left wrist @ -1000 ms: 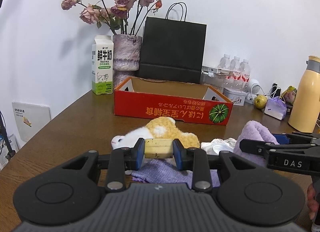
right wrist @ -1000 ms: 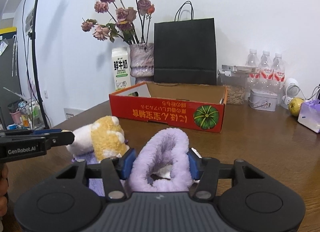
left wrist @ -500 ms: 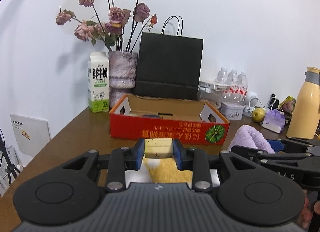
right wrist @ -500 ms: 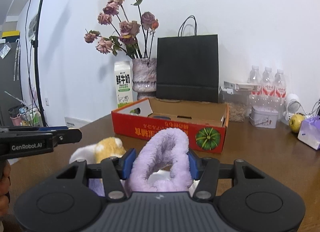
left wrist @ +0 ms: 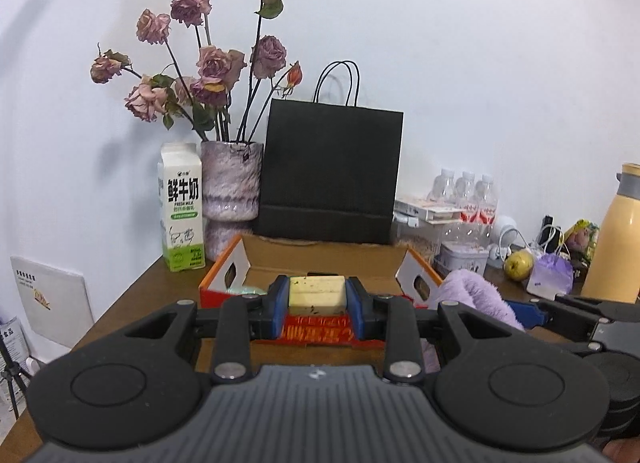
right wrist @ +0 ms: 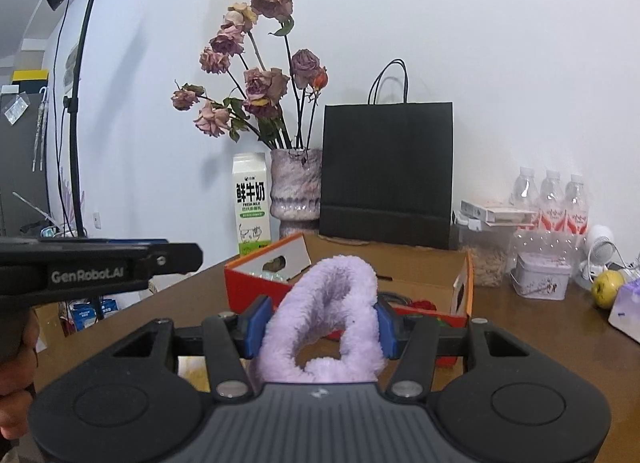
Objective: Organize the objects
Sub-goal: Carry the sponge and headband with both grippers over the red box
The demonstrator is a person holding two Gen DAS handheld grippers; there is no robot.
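My left gripper (left wrist: 317, 297) is shut on a pale yellow block (left wrist: 317, 294) and holds it in the air just in front of the open red cardboard box (left wrist: 316, 329). My right gripper (right wrist: 320, 321) is shut on a fluffy purple slipper (right wrist: 332, 319), also raised before the box (right wrist: 256, 291). The slipper shows at the right in the left wrist view (left wrist: 476, 295). The left gripper's side (right wrist: 100, 269) shows at the left in the right wrist view. Some items lie inside the box, mostly hidden.
Behind the box stand a milk carton (left wrist: 181, 209), a vase of dried roses (left wrist: 230, 183) and a black paper bag (left wrist: 330, 175). To the right are water bottles (left wrist: 464, 195), a tin (left wrist: 464, 261), a pear (left wrist: 519, 263) and a yellow flask (left wrist: 616, 239). A light stand (right wrist: 76, 103) stands left.
Both grippers have risen and moved forward toward the red box with their objects. The plush toy and cloth on the table have dropped out of view below.
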